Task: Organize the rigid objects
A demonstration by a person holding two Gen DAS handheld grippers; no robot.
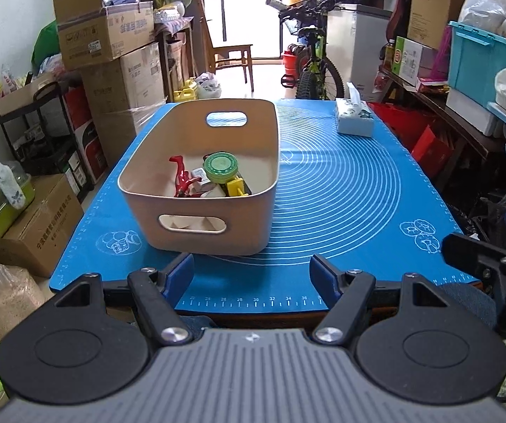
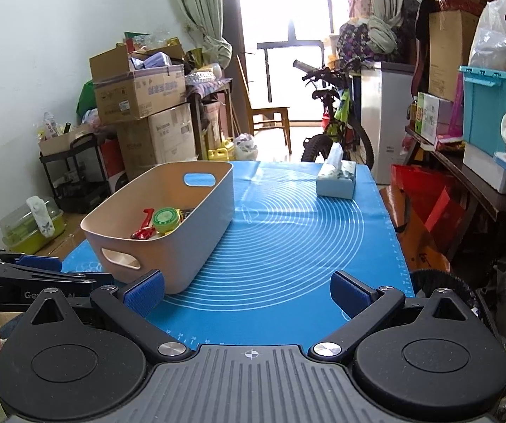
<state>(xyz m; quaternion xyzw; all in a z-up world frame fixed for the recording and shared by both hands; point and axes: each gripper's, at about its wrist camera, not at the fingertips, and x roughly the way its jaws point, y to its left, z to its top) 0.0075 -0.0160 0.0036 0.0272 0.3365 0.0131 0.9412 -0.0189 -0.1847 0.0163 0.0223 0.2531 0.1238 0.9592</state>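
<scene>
A beige plastic bin [image 1: 249, 232] [image 2: 196, 253] with handle cut-outs stands on the blue mat [image 1: 341, 211] [image 2: 288, 246]. Inside lie a green round tin [image 1: 221, 166] [image 2: 166, 219], a red tool [image 1: 182, 176] [image 2: 143, 229], a yellow piece [image 1: 236, 187] and other small items. My left gripper [image 1: 253, 275] hangs open at the mat's near edge, just before the bin, nothing between its blue pads. My right gripper [image 2: 249, 290] is open and empty too, over the near mat to the right of the bin. The left gripper [image 2: 34, 275] shows at the left edge of the right wrist view.
A tissue box [image 1: 354, 116] [image 2: 337, 179] sits at the mat's far right corner. Stacked cardboard boxes [image 1: 111, 56] line the left, shelves and a teal crate [image 1: 482, 60] the right. A bicycle [image 1: 314, 63] and a chair [image 1: 231, 56] stand beyond the table.
</scene>
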